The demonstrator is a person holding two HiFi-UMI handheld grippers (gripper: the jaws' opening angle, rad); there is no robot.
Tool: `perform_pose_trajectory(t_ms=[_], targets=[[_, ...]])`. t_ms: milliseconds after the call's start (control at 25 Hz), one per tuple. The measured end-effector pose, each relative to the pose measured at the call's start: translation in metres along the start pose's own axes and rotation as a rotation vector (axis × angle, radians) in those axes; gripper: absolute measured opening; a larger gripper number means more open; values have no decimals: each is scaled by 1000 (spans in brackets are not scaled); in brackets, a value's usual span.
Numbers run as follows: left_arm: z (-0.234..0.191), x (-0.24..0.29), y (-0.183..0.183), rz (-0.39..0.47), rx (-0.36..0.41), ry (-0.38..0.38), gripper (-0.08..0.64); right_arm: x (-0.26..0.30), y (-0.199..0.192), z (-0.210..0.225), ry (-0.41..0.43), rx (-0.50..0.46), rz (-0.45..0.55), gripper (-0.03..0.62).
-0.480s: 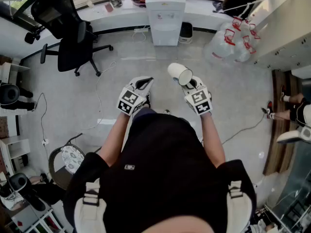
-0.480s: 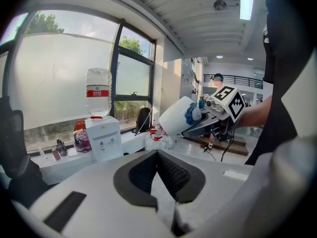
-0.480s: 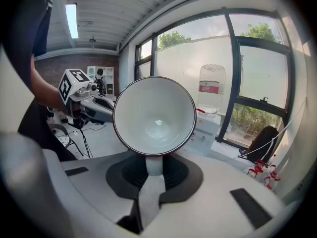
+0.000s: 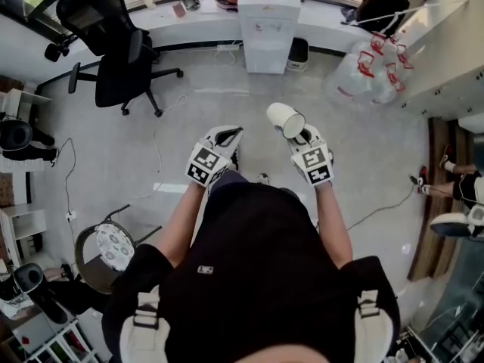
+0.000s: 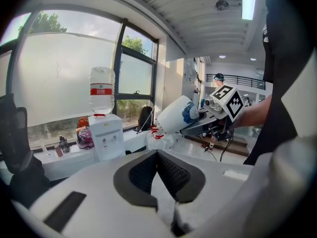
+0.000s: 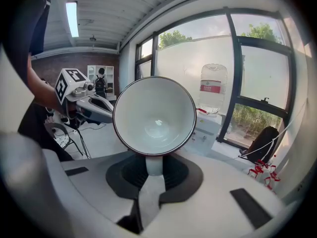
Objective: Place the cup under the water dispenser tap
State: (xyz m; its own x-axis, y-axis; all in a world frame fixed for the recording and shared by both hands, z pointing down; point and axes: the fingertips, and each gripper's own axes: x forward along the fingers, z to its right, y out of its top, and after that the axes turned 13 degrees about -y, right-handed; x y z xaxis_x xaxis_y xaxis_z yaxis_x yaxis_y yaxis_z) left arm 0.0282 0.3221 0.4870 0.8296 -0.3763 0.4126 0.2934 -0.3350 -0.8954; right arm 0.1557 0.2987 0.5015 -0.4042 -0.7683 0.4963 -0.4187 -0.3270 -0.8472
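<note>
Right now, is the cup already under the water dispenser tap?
No, the right hand-held gripper holds the cup well short of the water dispenser.

Grey floor (image 4: pixel 113 150): water dispenser (image 4: pixel 268 32) stands at the window wall, black bin (image 4: pixel 298 51) just beside it, pile of clear water jugs (image 4: pixel 370 70) further right. Black office chair (image 4: pixel 113 51) left, loose cable (image 4: pixel 159 157) trailing, patterned-seat stool (image 4: pixel 113 246) bottom left.
</note>
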Motion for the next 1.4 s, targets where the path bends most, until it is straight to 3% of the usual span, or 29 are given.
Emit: perform_pose_trajectory(t_ms=[1040, 1400], targets=[[-11, 15, 18, 17, 33, -1, -12, 8, -8, 13, -12, 7, -17, 35], [-40, 14, 4, -1, 0, -13, -12, 30, -6, 16, -28, 23, -39, 34]])
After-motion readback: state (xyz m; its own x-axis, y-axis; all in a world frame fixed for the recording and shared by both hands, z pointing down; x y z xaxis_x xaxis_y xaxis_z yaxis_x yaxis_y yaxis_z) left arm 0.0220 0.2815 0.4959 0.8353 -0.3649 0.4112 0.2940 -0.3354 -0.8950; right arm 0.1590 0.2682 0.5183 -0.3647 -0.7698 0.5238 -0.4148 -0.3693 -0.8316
